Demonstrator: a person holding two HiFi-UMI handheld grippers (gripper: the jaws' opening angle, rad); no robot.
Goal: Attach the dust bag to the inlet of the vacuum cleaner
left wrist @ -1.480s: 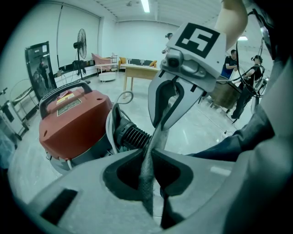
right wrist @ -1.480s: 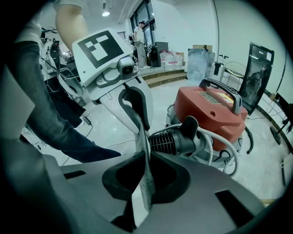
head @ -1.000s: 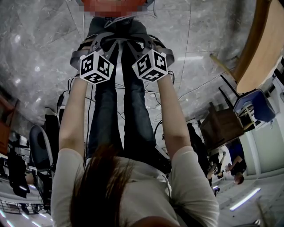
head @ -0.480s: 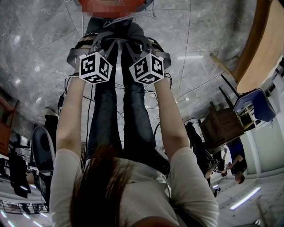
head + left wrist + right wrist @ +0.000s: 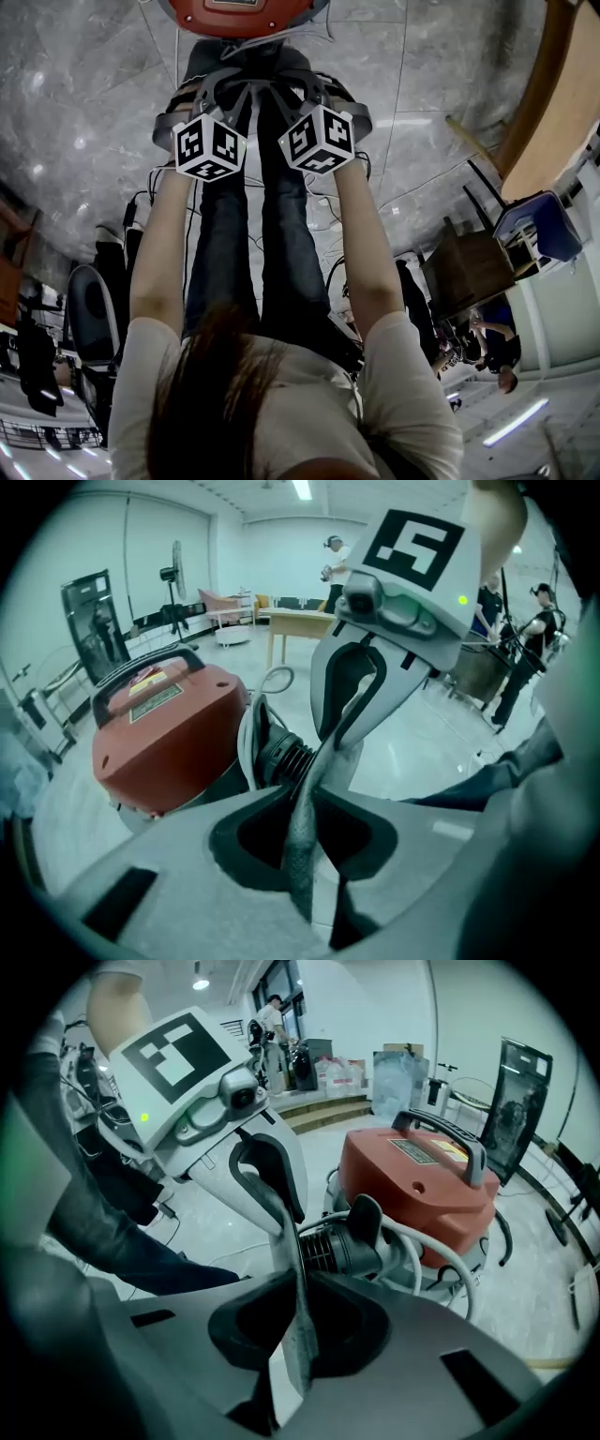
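Note:
The red vacuum cleaner [image 5: 169, 733] stands on the floor ahead, its black ribbed inlet [image 5: 286, 757] facing me. A grey cloth dust bag [image 5: 302, 855] hangs between both grippers just in front of the inlet. The left gripper [image 5: 314, 785] has the bag's edge pinched between its jaws, which are opening slightly. The right gripper [image 5: 298, 1274] is shut on another fold of the dust bag [image 5: 295, 1335], close to the inlet [image 5: 333, 1251] of the vacuum cleaner [image 5: 422, 1185]. In the head view both grippers, left [image 5: 223, 84] and right [image 5: 298, 82], sit side by side below the vacuum cleaner [image 5: 239, 14].
A white cord [image 5: 436, 1269] loops around the vacuum's base. Black cables [image 5: 323, 202] lie on the marble floor beside my legs. A blue chair [image 5: 534, 225] and a wooden table [image 5: 553, 103] stand to the right. People stand in the background [image 5: 539, 621].

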